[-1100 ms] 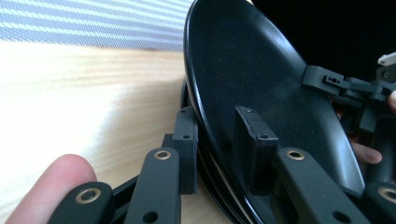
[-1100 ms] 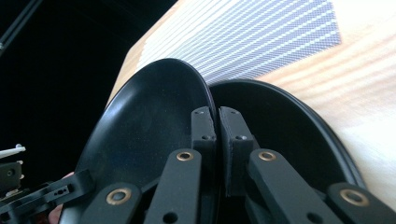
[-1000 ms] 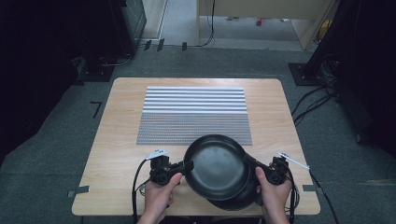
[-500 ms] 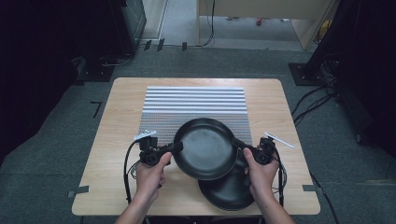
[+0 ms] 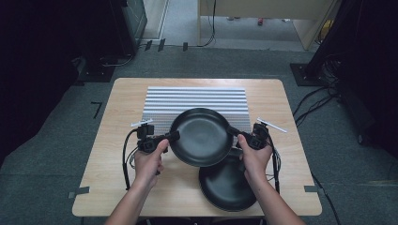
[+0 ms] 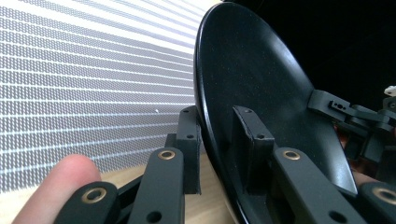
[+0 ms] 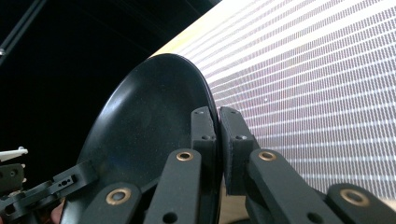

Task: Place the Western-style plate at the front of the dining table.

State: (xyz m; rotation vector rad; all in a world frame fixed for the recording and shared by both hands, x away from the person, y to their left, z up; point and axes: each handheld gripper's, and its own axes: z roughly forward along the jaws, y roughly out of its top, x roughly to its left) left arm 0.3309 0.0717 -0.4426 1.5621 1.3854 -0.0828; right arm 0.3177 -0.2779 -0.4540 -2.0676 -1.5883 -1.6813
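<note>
I hold a black plate (image 5: pixel 202 136) just above the table, over the near edge of a striped mat (image 5: pixel 197 96). My left gripper (image 5: pixel 171 136) is shut on its left rim and my right gripper (image 5: pixel 233 131) is shut on its right rim. The left gripper view has the plate (image 6: pixel 252 84) edge-on, pinched between the left gripper's (image 6: pixel 215 114) jaws, with the right gripper (image 6: pixel 336 105) on the far rim. The right gripper's (image 7: pixel 218 112) jaws clamp the plate's (image 7: pixel 144 126) rim in its own view. A second black plate (image 5: pixel 230 185) lies on the table at the front right, partly under the held one.
The wooden table (image 5: pixel 117 108) stands on grey carpet, and the mat covers its far middle. Cables trail from both grippers across the near tabletop. Dark equipment stands to the left and right of the table, and cables lie on the floor at the right.
Both hands have carried the top plate away from the person toward the mat, a little higher. The second plate, which lay under it, is now mostly uncovered at the front.
</note>
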